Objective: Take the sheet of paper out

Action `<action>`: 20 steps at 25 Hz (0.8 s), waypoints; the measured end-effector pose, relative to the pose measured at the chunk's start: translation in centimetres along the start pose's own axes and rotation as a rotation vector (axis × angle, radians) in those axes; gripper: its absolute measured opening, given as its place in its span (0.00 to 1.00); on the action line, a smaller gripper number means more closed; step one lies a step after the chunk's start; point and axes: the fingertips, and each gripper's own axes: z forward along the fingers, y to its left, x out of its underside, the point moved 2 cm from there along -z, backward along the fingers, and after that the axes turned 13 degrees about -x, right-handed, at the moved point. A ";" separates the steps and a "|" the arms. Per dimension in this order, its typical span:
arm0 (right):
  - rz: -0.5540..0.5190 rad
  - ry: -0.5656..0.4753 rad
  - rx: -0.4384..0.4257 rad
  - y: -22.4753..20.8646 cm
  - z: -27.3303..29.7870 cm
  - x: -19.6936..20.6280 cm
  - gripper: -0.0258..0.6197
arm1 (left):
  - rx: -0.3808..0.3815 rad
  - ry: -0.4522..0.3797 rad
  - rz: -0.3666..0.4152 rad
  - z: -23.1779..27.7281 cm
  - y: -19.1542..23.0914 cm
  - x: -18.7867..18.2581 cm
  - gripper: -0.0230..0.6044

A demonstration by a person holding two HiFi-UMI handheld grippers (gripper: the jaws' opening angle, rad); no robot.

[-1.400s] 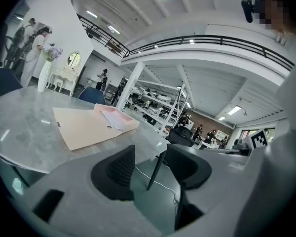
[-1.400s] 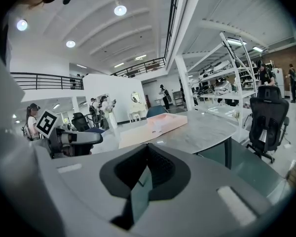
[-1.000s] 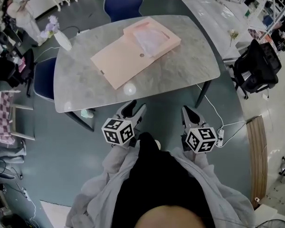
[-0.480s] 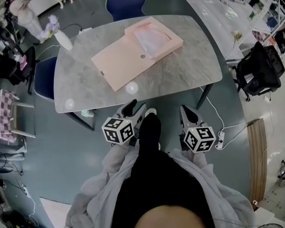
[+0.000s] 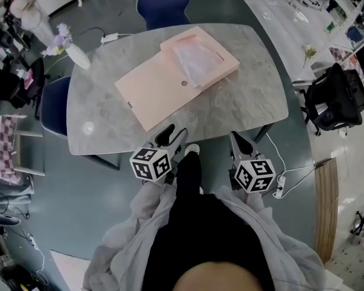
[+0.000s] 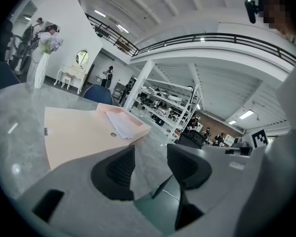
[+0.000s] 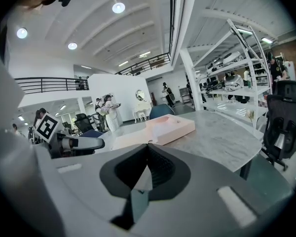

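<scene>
Sheet of paper (image 5: 196, 63): white, lying flat inside the shallow tray half of a pale pink file box (image 5: 155, 88). The box is open, with its lid folded out flat beside the tray, and a small round hole shows in the lid. The box sits askew on the grey marbled tabletop (image 5: 242, 102), toward the far edge.

L gripper (image 6: 150, 169) open, empty | pink folder (image 6: 84, 132) open on table (image 6: 15, 112)

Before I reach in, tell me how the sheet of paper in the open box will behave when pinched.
The sheet of paper looks thin and slightly rumpled, so it will probably flop rather than stay flat. It lies in the box inside low walls, so sliding it out may catch a rim.
</scene>
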 end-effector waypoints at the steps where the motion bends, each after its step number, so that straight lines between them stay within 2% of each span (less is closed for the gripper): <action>1: 0.001 0.002 0.003 -0.6 0.6 -0.5 0.05 | 0.000 0.002 -0.002 0.8 0.2 -0.6 0.35; 11: -0.010 0.035 -0.001 -5.0 8.0 -5.6 0.05 | -0.064 0.018 -0.031 8.8 4.4 -7.0 0.34; 20: -0.022 0.068 -0.033 -9.0 15.3 -8.4 0.05 | -0.062 0.039 -0.063 15.2 7.1 -10.7 0.35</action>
